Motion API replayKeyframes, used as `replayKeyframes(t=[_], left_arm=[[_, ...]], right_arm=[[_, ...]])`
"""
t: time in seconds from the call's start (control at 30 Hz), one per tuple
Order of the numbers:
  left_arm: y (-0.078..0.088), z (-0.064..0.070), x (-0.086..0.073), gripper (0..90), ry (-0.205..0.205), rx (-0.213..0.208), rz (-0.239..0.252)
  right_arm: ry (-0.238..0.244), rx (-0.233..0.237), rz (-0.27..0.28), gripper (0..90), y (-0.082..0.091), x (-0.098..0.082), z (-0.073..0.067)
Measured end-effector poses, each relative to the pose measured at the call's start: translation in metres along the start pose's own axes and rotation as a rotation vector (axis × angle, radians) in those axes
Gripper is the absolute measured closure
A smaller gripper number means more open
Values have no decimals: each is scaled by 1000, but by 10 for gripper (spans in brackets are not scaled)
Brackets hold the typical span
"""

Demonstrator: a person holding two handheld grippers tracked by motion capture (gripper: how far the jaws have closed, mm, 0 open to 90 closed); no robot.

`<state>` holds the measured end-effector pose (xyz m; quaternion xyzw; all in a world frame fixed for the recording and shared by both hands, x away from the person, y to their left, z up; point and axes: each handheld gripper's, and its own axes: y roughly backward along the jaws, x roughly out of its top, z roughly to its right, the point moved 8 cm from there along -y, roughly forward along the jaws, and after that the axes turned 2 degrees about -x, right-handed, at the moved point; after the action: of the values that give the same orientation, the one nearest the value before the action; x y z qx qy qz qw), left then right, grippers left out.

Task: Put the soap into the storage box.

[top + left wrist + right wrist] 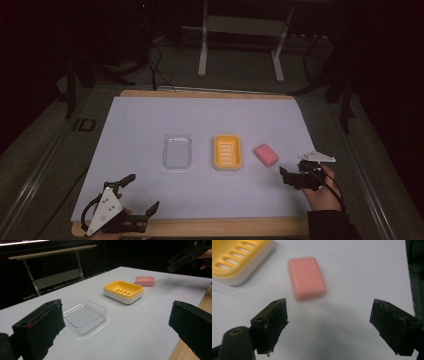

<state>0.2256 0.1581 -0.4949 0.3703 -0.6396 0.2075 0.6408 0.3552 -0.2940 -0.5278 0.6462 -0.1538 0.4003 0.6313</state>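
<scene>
Hands are coming in from the desk's near edge, each one gripping a two-jaw tool. The left gripper (139, 192) is hovering over the near left corner, its grey three-cornered plate facing up and its black jaws standing wide apart, holding nothing; in its own view the blocky, rough-edged pads (40, 327) are framing the tray and dish. The right gripper (283, 175) is sitting low near the right edge, wrapped by the right hand (320, 192) with a dark sleeve behind it, pointing toward the desk's middle. Its jaws are spread wide too — empty — and in the right gripper view they are opening toward the pink soap bar (307, 278), which is lying flat just beyond them, not touching either.

A white sheet (150, 120) is covering the wooden desk (200, 227). Three things are lying in a row across its middle: a clear, shallow plastic tray (177, 151) with rounded corners toward the left, a yellow soap dish (227, 152) with a slotted floor and white base in the centre, and the soap — a smooth rounded block — toward the right edge.
</scene>
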Motion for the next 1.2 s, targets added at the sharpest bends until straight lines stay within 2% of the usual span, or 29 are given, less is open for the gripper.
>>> replayKeyframes(t=[0.03,0.07,0.1,0.13,0.17,0.2,0.23,0.27,0.3,0.37,0.4,0.43,0.47,0.53,0.6,0.63,0.67,0.7,0.77,0.87,0.93,1.0,1.07,1.2], left_arm=[[0,0,0,2,0,0,0],[0,0,0,2,0,0,0],[0,0,0,2,1,-1,-1],[0,0,0,2,-1,0,-3],[0,0,0,2,-2,0,-3],[0,0,0,2,-1,0,-2],[0,0,0,2,2,-1,0],[0,0,0,2,2,-1,0],[0,0,0,2,-1,0,-3],[0,0,-1,2,-1,-1,-6],[-1,0,-1,2,-4,0,-10],[-1,0,-1,2,-4,0,-9],[-1,0,-1,2,-5,-1,-10],[-1,1,-1,2,-6,0,-11],[-1,0,-1,2,-6,1,-10],[-1,0,-1,2,-5,0,-10],[-1,0,-1,2,-3,0,-10],[-1,0,-1,2,-4,-1,-11],[-1,1,-1,2,-5,-3,-12],[-1,1,-1,2,-5,-3,-13],[-1,1,-2,2,-4,-6,-14],[-1,1,-2,2,-3,-7,-13],[-1,1,-2,2,-3,-7,-14],[-1,1,-2,2,-3,-8,-13]], right_arm=[[-13,-2,-35,142,-1,-2,2],[-13,-2,-35,142,-1,-2,2],[-24,1,-58,142,-2,-4,2],[-40,12,-112,144,-4,-8,4],[-91,37,-215,190,-6,-15,5],[-91,37,-215,190,-6,-15,5],[-118,52,-260,200,-5,-17,6],[-118,52,-260,200,-5,-17,6],[-143,64,-308,182,-3,-19,10],[-146,71,-322,182,-2,-20,11],[-162,96,-392,188,0,-24,11],[-162,96,-392,188,0,-24,11],[-161,102,-443,191,2,-27,12],[-155,114,-484,195,3,-30,12],[-154,138,-554,195,5,-35,10],[-154,138,-554,195,5,-35,10],[-143,149,-608,197,6,-40,9],[-143,149,-608,197,6,-40,9],[-121,167,-655,197,8,-44,7],[-108,182,-683,197,9,-46,6],[-77,209,-717,201,12,-48,3],[-68,219,-734,201,13,-49,2],[-12,248,-754,201,16,-48,0],[25,269,-766,199,19,-46,-1]])
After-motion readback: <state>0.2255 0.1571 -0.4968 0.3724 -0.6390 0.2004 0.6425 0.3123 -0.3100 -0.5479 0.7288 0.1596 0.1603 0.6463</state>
